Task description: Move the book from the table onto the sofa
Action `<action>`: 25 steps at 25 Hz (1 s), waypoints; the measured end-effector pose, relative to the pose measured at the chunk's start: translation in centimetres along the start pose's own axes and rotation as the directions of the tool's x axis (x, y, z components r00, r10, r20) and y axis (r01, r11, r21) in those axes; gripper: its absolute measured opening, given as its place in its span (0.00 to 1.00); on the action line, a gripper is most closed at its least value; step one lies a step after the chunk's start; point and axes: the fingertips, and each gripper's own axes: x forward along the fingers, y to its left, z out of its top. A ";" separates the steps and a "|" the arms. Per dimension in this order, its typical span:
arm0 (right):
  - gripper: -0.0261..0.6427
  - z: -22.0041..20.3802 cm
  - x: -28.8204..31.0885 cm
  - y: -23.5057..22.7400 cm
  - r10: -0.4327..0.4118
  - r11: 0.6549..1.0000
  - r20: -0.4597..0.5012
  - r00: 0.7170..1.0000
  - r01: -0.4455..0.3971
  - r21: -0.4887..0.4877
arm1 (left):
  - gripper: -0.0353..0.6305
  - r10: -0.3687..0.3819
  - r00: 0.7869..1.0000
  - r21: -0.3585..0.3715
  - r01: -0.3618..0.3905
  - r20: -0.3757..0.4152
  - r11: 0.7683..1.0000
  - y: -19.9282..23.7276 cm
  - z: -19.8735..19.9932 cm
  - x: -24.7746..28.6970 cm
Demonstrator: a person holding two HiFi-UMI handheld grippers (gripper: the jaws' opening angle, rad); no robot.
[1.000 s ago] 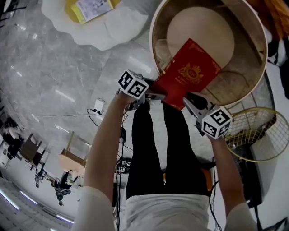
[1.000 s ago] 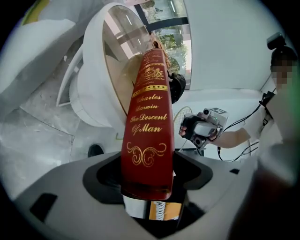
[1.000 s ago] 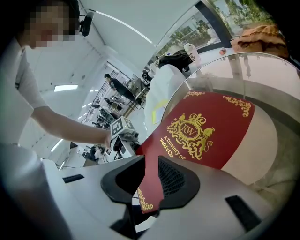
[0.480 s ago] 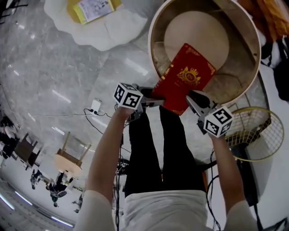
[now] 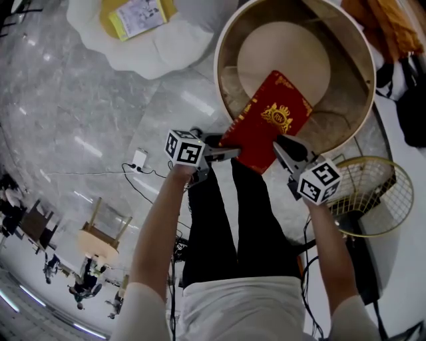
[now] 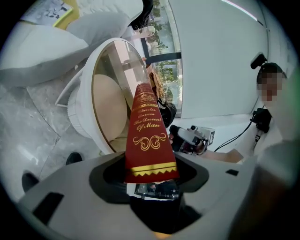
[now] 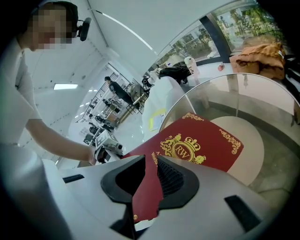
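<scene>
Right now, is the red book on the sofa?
No, the red book is held up over the round table, apart from the white sofa.

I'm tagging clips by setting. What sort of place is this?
Probably a lounge corner in a large open hall or showroom. There is a polished marble floor, a white sofa near a round table, tall windows and distant people across the room.

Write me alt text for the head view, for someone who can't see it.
Seen from above, the left gripper and right gripper clamp the near end of a red book over a round table; the left jaws have just been closing on it. A white sofa with a yellow book lies beyond on the marble floor.
</scene>
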 end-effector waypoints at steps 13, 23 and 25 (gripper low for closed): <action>0.17 2.1 -1.2 -0.3 -0.022 1.000 0.024 0.999 0.022 -0.022 | 0.41 -0.083 0.986 -0.071 0.094 0.147 0.993 -1.7 0.5 -1.3; 0.17 3.5 -2.3 0.6 -0.017 0.998 0.033 0.999 0.019 -0.059 | 0.41 -0.087 0.962 -0.016 0.094 0.257 0.995 -4.3 2.5 -3.0; 0.17 4.3 -2.0 0.8 -0.009 0.997 0.036 0.999 0.012 -0.079 | 0.41 -0.087 0.953 -0.013 0.094 0.289 0.995 -4.5 3.2 -3.7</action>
